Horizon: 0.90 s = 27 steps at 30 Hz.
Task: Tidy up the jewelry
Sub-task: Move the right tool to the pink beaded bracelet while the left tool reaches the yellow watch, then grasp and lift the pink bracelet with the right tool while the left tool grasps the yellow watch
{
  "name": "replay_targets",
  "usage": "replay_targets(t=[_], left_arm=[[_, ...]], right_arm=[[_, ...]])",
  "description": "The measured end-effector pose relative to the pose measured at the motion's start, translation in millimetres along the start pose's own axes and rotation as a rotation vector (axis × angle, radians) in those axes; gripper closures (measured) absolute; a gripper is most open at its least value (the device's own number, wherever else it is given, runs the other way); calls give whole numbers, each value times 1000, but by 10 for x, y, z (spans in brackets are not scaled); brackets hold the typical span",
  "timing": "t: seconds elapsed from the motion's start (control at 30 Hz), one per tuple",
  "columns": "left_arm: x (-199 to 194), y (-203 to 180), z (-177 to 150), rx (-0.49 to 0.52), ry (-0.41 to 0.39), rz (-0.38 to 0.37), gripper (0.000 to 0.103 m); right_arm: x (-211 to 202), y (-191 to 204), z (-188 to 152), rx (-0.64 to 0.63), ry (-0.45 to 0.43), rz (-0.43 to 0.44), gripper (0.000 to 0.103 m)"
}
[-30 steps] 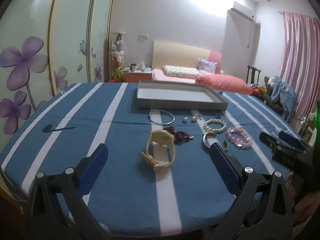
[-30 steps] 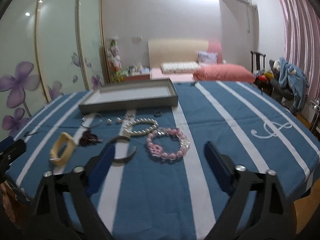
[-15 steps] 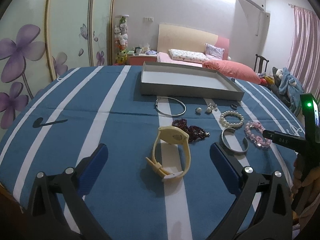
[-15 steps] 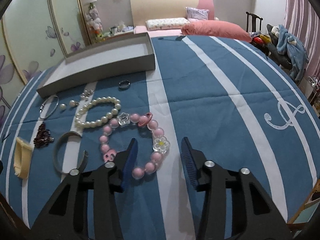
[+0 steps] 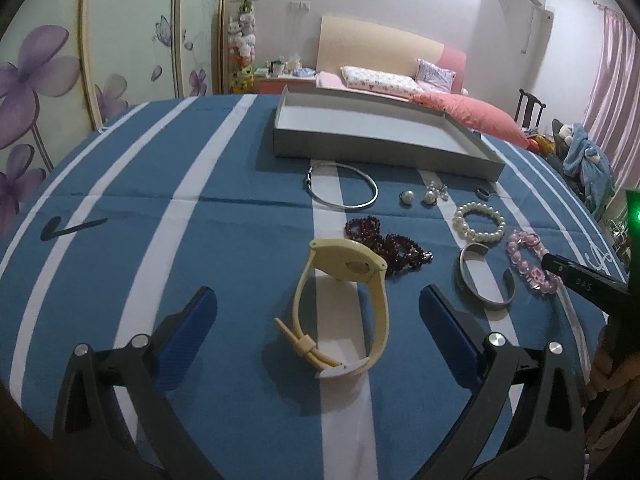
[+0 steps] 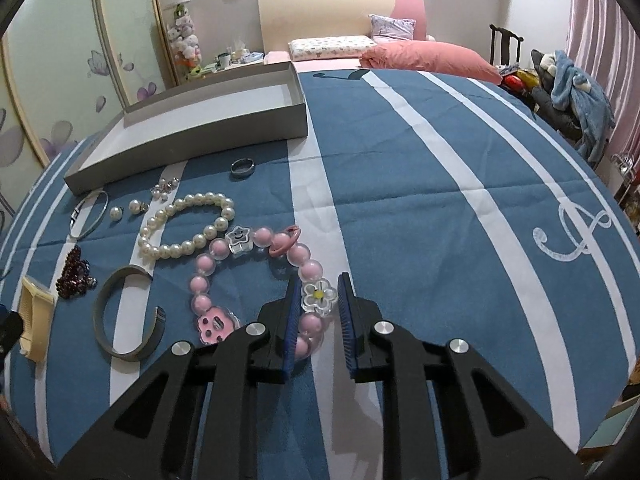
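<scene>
**Right claw closing on the pink beads**

My right claw (image 6: 318,308) is low over the pink beads (image 6: 256,276). Its jaws are closing, with the flower bead and one side of the bead loop between them. I see small gaps by the flower, so I judge the pads are not pressing yet. I took this side of the loop because it is the side farthest from the tray (image 6: 192,120), with nothing else close to bump.

My left claw (image 5: 318,322) is wide open and holds nothing. The yellow watch (image 5: 344,308) lies between its fingers, not touched. I think I set it there so the watch can go next.

Everything is laid out on the near side of the tray. The ring (image 6: 243,168), the pearl studs (image 6: 136,208) and the thin bangle (image 6: 89,214) are just beside its near wall. The pearls (image 6: 186,226) come next and sit very near the pink beads, so lifting could drag them. The grey cuff (image 6: 128,316) and dark red beads (image 6: 76,268) are farther from the tray.

The tray looks empty, so there is lots of room inside. Its wall stands up, so I must lift the beads over it. To the right of the tray the blue cloth (image 6: 440,220) is bare, a good clear path.
</scene>
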<state>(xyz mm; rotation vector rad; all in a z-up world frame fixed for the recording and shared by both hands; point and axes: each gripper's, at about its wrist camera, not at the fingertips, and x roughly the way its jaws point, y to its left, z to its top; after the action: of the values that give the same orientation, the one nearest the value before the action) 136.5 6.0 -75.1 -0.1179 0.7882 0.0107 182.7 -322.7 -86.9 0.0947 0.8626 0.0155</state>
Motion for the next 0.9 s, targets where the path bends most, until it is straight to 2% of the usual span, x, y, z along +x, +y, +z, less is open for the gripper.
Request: replay_targets(t=[0.27, 0.37, 0.43, 0.5, 0.67, 0.9], left_arm=[[261, -29, 40, 1, 96, -20, 31], [274, -37, 35, 7, 94, -19, 41], [265, -25, 42, 0, 91, -42, 53], [250, -24, 46, -2, 88, -51, 60], [184, -1, 45, -9, 70, -57, 61], [-32, 40, 171, -17, -24, -55, 61]], right_arm=[[-97, -51, 82, 24, -52, 40, 83], [-165, -52, 124, 23, -82, 51, 83], [-211, -55, 145, 23, -101, 62, 83], [-251, -50, 165, 20, -117, 71, 83], [-350, -4, 217, 4, -157, 93, 83], [-490, 79, 323, -26, -214, 118, 83]])
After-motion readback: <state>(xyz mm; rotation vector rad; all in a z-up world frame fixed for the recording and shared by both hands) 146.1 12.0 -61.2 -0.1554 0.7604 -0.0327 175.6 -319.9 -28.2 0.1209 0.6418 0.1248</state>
